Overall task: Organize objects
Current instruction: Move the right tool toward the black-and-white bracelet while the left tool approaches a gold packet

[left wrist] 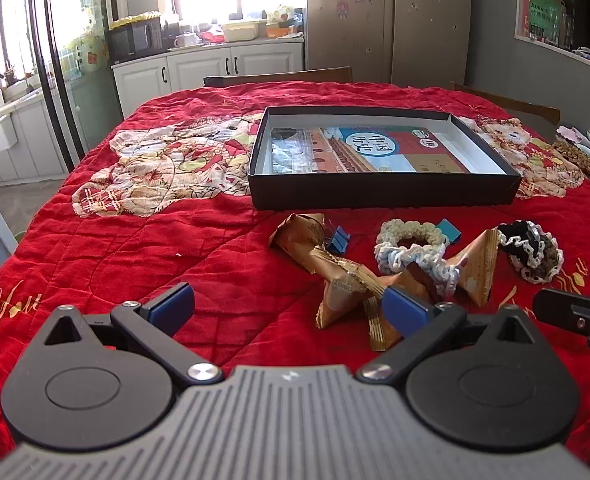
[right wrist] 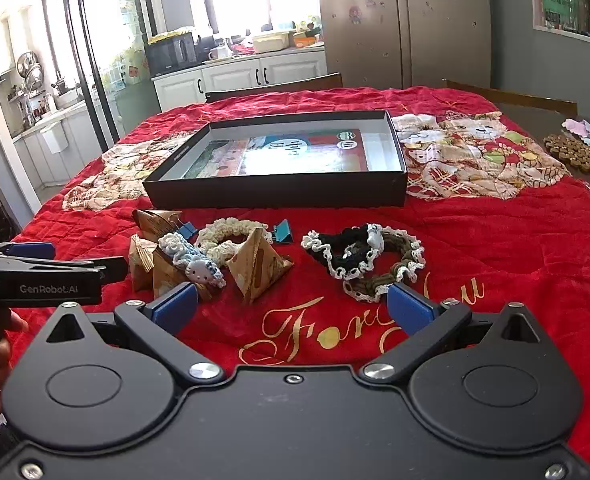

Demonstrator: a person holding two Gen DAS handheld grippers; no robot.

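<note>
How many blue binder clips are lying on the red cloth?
2. One blue binder clip lies beside the brown packets on the left; the teal binder clip sits behind the cream scrunchie. More could hide under the pile.

A red quilted cloth (right wrist: 495, 248) covers the tabletop. On it lie an open black box (right wrist: 279, 190), with brown triangular packets (right wrist: 261, 266), crocheted scrunchies (right wrist: 363, 258) and blue binder clips (right wrist: 281, 231) nearer the camera; a brown beaded mat (right wrist: 575, 154) sits at the right edge.
</note>
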